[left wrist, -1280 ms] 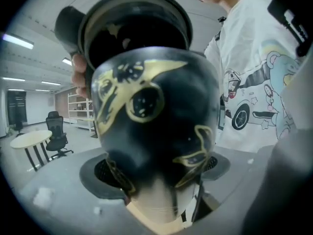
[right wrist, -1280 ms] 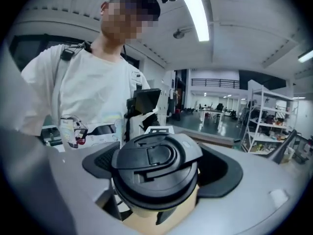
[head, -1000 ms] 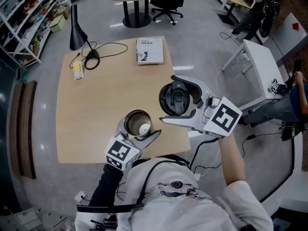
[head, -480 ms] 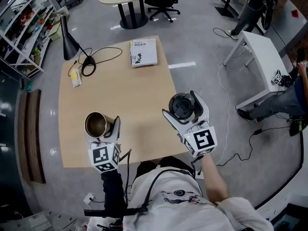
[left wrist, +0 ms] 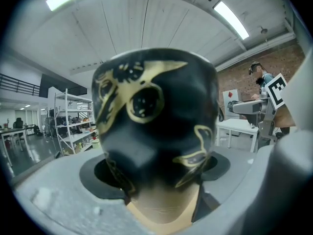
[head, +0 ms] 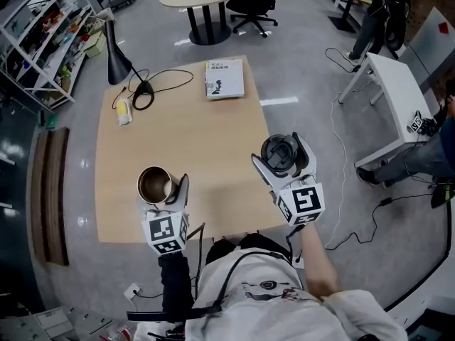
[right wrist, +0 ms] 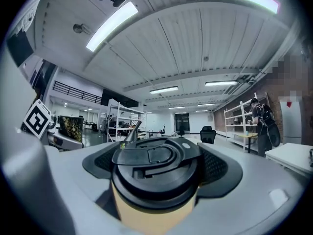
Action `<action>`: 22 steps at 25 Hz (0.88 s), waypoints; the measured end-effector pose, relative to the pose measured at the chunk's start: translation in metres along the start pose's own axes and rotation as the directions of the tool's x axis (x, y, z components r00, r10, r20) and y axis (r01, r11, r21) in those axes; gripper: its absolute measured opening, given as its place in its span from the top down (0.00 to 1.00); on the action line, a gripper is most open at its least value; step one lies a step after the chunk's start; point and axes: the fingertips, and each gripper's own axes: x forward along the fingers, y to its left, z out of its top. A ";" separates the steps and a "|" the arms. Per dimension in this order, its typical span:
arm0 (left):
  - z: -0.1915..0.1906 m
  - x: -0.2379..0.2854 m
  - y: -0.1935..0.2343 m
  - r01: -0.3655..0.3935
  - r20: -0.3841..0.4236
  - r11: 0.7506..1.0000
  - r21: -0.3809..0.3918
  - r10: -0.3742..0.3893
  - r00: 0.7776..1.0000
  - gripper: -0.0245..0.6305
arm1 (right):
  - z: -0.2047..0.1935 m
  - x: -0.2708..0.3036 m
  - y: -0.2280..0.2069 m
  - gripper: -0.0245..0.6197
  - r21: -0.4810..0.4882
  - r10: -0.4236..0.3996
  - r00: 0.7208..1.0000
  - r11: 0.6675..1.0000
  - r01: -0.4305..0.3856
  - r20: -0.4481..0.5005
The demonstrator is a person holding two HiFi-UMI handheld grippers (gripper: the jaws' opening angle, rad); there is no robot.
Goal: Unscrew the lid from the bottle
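Observation:
The bottle is black with gold patterns, its mouth open and steel inside. It stands upright on the wooden table near the front left. My left gripper is shut on its body; in the left gripper view the bottle fills the space between the jaws. The black lid is off the bottle and held in my right gripper at the table's front right edge. In the right gripper view the lid sits low over the tan tabletop between the grey fingers.
A book lies at the table's far side. A black lamp, its cable and a small yellow item sit at the far left corner. A white table and floor cables are to the right.
Both grippers have moved apart and come down to the table: the left one with the bottle went left, the right one with the lid sank to the right edge. In the last half second they stay put.

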 end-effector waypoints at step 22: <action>0.009 0.008 0.019 0.083 0.018 0.997 0.013 -0.083 0.996 0.32 | 0.010 0.017 0.025 0.20 -0.027 -0.011 1.000 1.000 0.011 0.000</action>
